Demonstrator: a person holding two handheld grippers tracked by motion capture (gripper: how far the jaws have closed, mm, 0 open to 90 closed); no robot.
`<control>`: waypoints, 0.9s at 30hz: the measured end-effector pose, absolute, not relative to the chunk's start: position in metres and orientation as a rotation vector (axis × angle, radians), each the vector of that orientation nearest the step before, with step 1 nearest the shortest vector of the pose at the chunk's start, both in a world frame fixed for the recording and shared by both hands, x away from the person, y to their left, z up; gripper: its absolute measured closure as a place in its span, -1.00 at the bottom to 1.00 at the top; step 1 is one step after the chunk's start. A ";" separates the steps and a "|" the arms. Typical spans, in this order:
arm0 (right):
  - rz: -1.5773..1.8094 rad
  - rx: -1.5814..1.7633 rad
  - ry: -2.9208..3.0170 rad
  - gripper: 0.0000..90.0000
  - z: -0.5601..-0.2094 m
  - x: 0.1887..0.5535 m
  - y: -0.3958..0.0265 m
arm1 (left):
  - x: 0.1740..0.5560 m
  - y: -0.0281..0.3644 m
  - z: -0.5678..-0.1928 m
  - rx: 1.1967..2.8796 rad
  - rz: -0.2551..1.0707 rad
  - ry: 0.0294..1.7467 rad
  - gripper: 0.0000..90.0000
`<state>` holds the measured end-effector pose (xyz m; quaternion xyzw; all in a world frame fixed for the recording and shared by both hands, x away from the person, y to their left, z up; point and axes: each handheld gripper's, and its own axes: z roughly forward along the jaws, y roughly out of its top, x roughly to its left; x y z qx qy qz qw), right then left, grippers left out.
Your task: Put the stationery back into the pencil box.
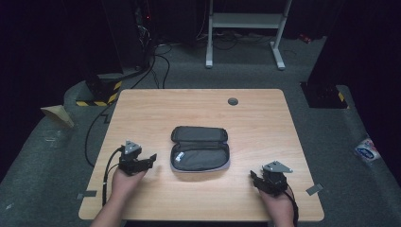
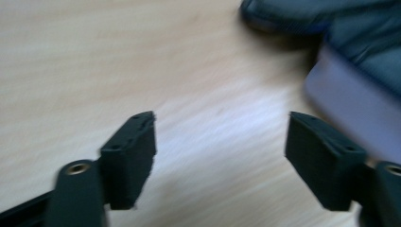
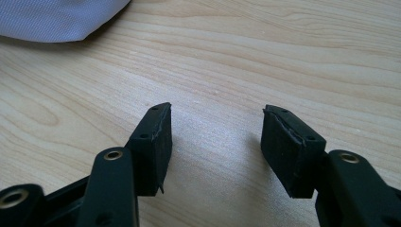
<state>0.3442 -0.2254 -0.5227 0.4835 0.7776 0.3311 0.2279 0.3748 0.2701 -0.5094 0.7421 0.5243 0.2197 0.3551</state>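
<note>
A dark grey zip pouch (image 1: 200,148) lies open on the wooden table (image 1: 198,101), its lid folded back and a pale lilac edge along its near side. My left gripper (image 1: 152,159) rests on the table just left of the pouch, pointing toward it. In the left gripper view the jaws (image 2: 220,156) stand open over bare wood, with the pouch (image 2: 359,61) blurred at the upper right. My right gripper (image 1: 253,178) sits near the front right of the table, apart from the pouch. Its jaws (image 3: 215,146) are open with nothing between them, and the pouch's lilac corner (image 3: 56,16) shows at top left.
A grey cable grommet (image 1: 232,101) sits near the table's far edge. Beyond the table stand a white metal frame (image 1: 246,21) and cables on the floor. A plastic bag (image 1: 366,150) lies on the floor at the right.
</note>
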 end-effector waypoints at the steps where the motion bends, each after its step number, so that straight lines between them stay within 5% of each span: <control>1: 0.912 1.333 2.141 -0.04 -0.523 0.344 -0.225 | 0.374 0.275 -0.513 1.943 0.565 1.366 -0.54; 11: 0.915 1.350 2.135 -0.08 -0.523 0.345 -0.226 | 0.347 0.310 -0.530 2.037 0.555 1.341 -0.99; 17: 0.911 1.366 2.126 -0.10 -0.523 0.345 -0.226 | 0.338 0.303 -0.530 2.026 0.585 1.283 -0.79; 27: 0.906 1.391 2.110 -0.10 -0.523 0.346 -0.227 | 0.339 0.305 -0.530 2.011 0.570 1.305 -0.77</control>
